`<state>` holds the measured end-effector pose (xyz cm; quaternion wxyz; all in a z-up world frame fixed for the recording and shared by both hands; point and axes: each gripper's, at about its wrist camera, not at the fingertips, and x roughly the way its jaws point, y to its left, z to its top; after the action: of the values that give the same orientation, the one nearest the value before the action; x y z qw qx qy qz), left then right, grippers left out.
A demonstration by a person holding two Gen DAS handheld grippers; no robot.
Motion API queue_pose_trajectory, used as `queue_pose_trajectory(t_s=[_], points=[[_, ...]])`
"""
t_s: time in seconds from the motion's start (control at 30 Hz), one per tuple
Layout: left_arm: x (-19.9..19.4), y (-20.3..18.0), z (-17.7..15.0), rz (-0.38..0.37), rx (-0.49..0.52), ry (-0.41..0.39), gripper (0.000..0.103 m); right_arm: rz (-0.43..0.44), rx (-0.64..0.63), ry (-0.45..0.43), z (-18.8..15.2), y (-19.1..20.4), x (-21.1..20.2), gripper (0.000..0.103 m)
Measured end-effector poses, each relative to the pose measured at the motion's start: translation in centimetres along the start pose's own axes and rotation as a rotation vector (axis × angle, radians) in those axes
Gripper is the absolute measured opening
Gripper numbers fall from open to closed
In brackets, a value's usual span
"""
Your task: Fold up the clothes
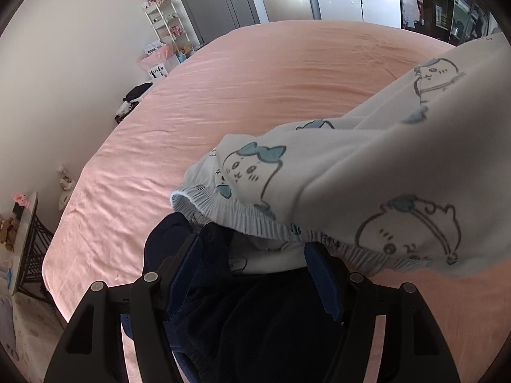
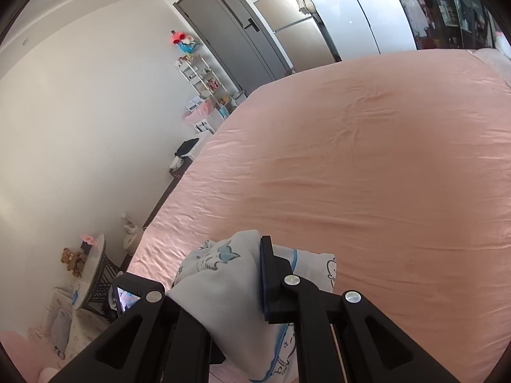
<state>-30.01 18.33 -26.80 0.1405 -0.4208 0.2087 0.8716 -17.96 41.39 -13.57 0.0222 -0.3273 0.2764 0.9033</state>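
White pyjama trousers (image 1: 367, 166) with blue cartoon animals hang over the pink bed (image 1: 249, 89), running from the upper right down to their elastic waistband (image 1: 236, 217). The waistband lies across the tips of my left gripper (image 1: 252, 244). Its blue-padded fingers (image 1: 322, 281) stand wide apart and open. A dark navy cloth (image 1: 255, 319) fills the gap and drapes over the left finger. In the right wrist view my right gripper (image 2: 230, 255) is shut on a bunched part of the same white printed trousers (image 2: 223, 287). That cloth hides its left finger.
The pink bed (image 2: 383, 159) stretches ahead. Along the left wall stand a white shelf rack (image 2: 204, 76), a dark pile on a low stand (image 2: 188, 148) and a round side table with a teddy bear (image 2: 89, 268). A grey door (image 2: 230, 32) and a fridge (image 2: 297, 28) are beyond.
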Motion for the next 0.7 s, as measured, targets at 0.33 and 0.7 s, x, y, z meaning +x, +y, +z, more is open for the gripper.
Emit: queue_pose_trajectory(t_s=[0.33, 0.7], points=[[-1.3, 0.6, 1.3, -0.054, -0.065, -0.058, 0.063, -0.029, 0.003, 0.017, 0.0, -0.8, 0.3, 0.006], [-1.6, 0.4, 2.8, -0.187, -0.134, -0.052, 0.026, -0.075, -0.001, 0.008, 0.2, -1.6, 0.2, 0.006]])
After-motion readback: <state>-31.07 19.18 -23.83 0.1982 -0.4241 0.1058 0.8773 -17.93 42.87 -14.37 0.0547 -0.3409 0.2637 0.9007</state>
